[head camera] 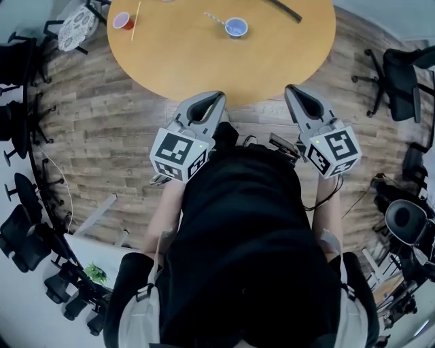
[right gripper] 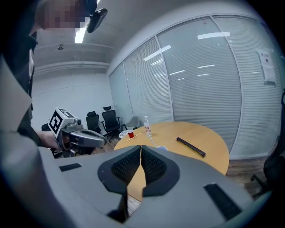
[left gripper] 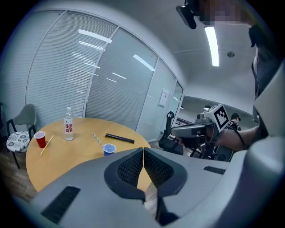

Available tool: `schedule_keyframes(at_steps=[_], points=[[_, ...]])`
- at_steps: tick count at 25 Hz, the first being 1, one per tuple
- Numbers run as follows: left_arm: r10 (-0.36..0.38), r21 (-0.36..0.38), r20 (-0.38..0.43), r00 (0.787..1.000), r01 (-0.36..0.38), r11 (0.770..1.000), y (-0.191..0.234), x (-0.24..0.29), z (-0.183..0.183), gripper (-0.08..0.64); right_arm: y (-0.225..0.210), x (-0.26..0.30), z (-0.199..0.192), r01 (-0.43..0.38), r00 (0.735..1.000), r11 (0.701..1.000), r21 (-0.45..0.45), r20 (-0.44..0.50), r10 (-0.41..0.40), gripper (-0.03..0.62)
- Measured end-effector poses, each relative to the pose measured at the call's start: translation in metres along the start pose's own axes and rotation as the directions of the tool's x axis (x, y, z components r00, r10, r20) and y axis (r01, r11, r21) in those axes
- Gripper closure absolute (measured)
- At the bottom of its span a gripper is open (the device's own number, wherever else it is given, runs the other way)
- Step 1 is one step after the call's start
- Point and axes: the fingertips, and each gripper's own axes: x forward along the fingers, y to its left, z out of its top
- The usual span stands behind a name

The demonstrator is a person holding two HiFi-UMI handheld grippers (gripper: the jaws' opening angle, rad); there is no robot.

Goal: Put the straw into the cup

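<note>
though left tongs [left gripper: 143, 150] and right tongs [right gripper: 140, 147] press together empty, the head view crops the table [head camera: 204, 61].

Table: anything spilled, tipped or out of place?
Nothing stands out. Red cup, blue cup and bottle stand upright; no spill shows. The striped straw lies by the blue cup, the tan straw by the red cup.
</note>
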Motion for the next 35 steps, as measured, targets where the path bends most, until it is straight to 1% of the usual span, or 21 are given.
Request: schedule_keyframes(at_steps=[7,12,16,20,23,29,32,35], points=[[-0.021,0.015,-0.001,1.000,0.021,1.000,-0.058,-0.001,-0.014,0.543,0.000,-0.056,-0.029,0.004,1.000,0.999,0.035,0.018,-0.004,0.572],[0.001,0.058,-0.028,1.000,0.001,0.998,-0.096,-0.001,-0.034,0.543,0.009,-0.097,-0.045,-0.046,0.998,0.998,0.030,0.054,0.044,0.572],[0.004,0.033,-0.022,1.000,-0.003,0.999,-0.131,-0.010,-0.050,0.543,0.015,-0.126,-0.070,-0.075,0.997,0.997,0.032,0.034,0.074,0.572],[0.033,0.025,-0.028,0.999,-0.032,0.999,-0.161,-0.023,-0.067,0.543,0.017,-0.149,-0.092,-0.083,0.996,0.995,0.049,0.015,0.082,0.572],[0.068,0.030,-0.036,0.997,-0.067,0.997,-0.176,-0.032,-0.079,0.543,0.020,-0.160,-0.104,-0.101,0.995,0.994,0.051,0.010,0.101,0.572],[0.104,0.006,-0.024,0.994,-0.104,0.995,-0.197,-0.049,-0.087,0.543,0.026,-0.178,-0.115,-0.133,0.991,0.990,0.056,0.024,0.132,0.572],[0.106,0.010,-0.028,0.994,-0.106,0.994,-0.203,-0.050,-0.087,0.543,0.022,-0.186,-0.118,-0.118,0.993,0.990,0.070,0.032,0.116,0.572],[0.087,0.000,-0.007,0.996,-0.087,0.996,-0.207,-0.047,-0.081,0.543,0.015,-0.191,-0.115,-0.111,0.993,0.992,0.063,0.052,0.108,0.572]])
